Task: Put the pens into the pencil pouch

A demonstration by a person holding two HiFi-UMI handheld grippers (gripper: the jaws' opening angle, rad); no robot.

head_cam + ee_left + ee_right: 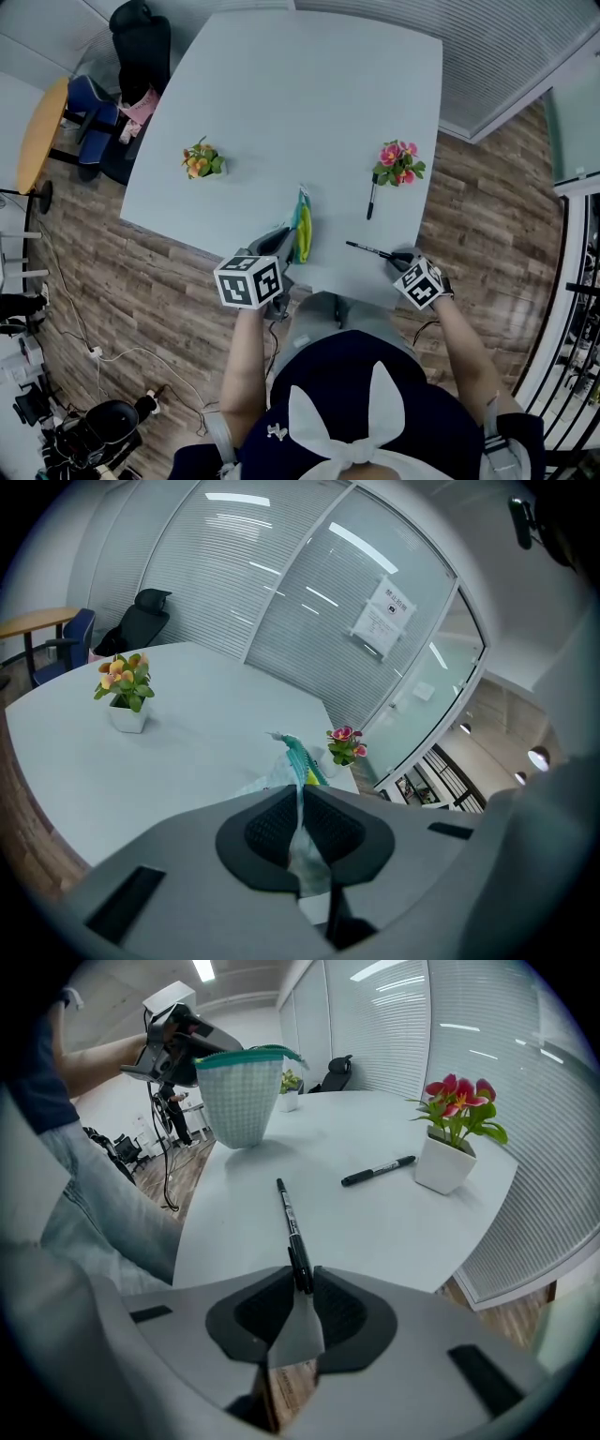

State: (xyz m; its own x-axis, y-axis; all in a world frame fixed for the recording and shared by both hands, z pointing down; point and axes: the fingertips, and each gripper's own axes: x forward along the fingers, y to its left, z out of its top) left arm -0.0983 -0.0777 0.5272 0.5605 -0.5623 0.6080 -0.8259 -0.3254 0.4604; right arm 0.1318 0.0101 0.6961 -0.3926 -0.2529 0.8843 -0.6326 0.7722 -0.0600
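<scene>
STEP: pen pickup | LEFT: left gripper (279,241) pinches pouch (302,225) rim, near table (281,94) edge | RIGHT: right gripper (402,257) apparently clamped on pen (368,249) tail, near right | NEXT: lift pen, tip it left into pouch mouth; second pen (371,199) lies farther.

This is an office, most likely a meeting room. A large pale counter (281,94) stands on a wood-pattern floor (141,281), with a black swivel chair (141,42) at its far corner and a small round wooden table (42,131) close by. Glass partition walls with blinds (272,583) surround it, and one carries a printed notice (384,621).
</scene>
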